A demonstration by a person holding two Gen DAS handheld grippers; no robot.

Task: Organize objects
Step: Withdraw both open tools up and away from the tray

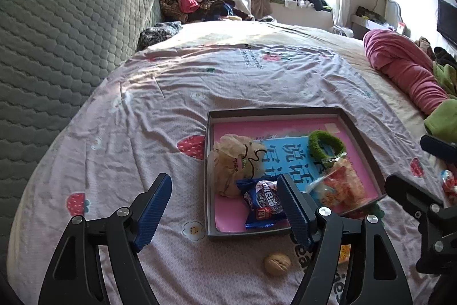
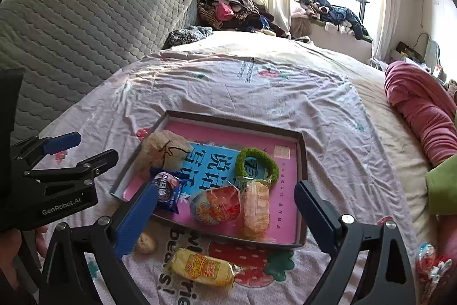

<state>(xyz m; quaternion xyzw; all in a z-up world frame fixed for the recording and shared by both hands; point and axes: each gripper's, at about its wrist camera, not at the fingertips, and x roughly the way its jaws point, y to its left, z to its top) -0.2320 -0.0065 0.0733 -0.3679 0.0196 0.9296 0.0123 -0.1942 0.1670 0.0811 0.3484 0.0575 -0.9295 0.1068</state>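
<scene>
A shallow grey tray (image 1: pixel 274 112) (image 2: pixel 234 120) lies on the bed with a pink-and-blue book as its floor. Inside it are a crumpled beige bag (image 1: pixel 234 162), a blue snack packet (image 1: pixel 261 202) (image 2: pixel 167 190), a green hair ring (image 1: pixel 327 145) (image 2: pixel 257 165) and two orange snack packets (image 2: pixel 237 205). On the sheet in front of the tray lie a walnut (image 1: pixel 277 263) (image 2: pixel 145 243) and a yellow packet (image 2: pixel 204 270). My left gripper (image 1: pixel 224 185) hangs open above the tray's near left corner, holding nothing. My right gripper (image 2: pixel 227 190) is wide open over the tray's near edge, also holding nothing.
A grey quilted headboard (image 1: pixel 57 47) runs along the left. A rolled pink blanket (image 1: pixel 405 67) and green cloth (image 1: pixel 442 119) lie at the right. Wrapped sweets (image 2: pixel 427 253) sit at the near right. Clothes (image 1: pixel 194 2) are piled behind the bed by the window.
</scene>
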